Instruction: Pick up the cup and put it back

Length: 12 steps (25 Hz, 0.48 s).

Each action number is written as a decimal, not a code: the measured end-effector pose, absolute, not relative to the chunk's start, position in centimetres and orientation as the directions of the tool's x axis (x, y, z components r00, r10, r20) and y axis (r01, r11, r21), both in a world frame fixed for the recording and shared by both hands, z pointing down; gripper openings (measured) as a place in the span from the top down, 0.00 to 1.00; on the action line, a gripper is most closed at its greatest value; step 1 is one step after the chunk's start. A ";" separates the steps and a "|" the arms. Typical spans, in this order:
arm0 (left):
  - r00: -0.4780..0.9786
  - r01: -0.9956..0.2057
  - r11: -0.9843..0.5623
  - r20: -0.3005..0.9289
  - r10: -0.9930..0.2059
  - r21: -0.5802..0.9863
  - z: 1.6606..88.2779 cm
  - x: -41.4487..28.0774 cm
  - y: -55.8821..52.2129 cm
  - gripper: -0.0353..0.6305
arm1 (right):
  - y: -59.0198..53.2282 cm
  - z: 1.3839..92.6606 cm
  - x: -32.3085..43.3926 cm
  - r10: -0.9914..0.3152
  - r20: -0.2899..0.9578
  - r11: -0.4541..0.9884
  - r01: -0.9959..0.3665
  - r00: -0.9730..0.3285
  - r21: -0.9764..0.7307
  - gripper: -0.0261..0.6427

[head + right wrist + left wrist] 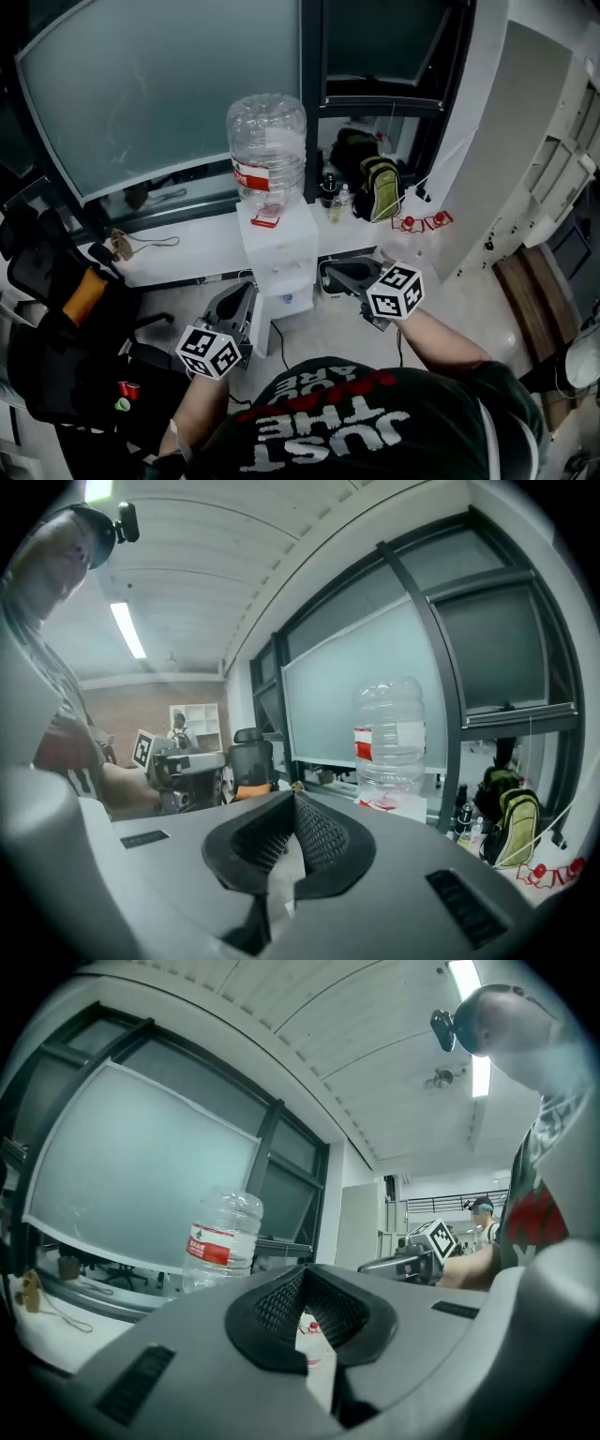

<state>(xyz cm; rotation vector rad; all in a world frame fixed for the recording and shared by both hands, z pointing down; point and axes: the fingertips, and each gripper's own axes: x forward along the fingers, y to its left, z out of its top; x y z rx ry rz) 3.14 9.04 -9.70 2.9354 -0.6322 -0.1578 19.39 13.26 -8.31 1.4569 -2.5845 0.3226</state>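
- Cup not surely found: neither gripper holds it. A small pale shape (293, 300) in the lower recess of the water dispenser (281, 246) may be it.
- Left gripper (246, 289) and right gripper (330, 272) each have jaws together and empty. They sit either side of the dispenser's front.
- Step, as judged: approach, before pickup. Next, one gripper must open and reach the cup.
- Large clear bottle (267, 150) tops the dispenser. Behind, a white ledge (187, 248) under dark windows carries a green backpack (380, 187) toward its right end.
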 end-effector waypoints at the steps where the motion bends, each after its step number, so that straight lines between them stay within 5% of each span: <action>1: 0.907 -0.401 -0.903 -0.072 -0.415 0.155 -9.7 4.1 9.6 0.94 | 13.9 -8.6 20.3 -0.824 0.231 0.503 -0.856 -0.517 -0.119 0.91; 12: 0.938 -0.342 -0.935 -0.037 -0.346 0.091 -10.7 2.7 11.4 0.94 | 14.4 -9.2 18.6 -0.854 0.133 0.474 -0.857 -0.503 -0.200 0.91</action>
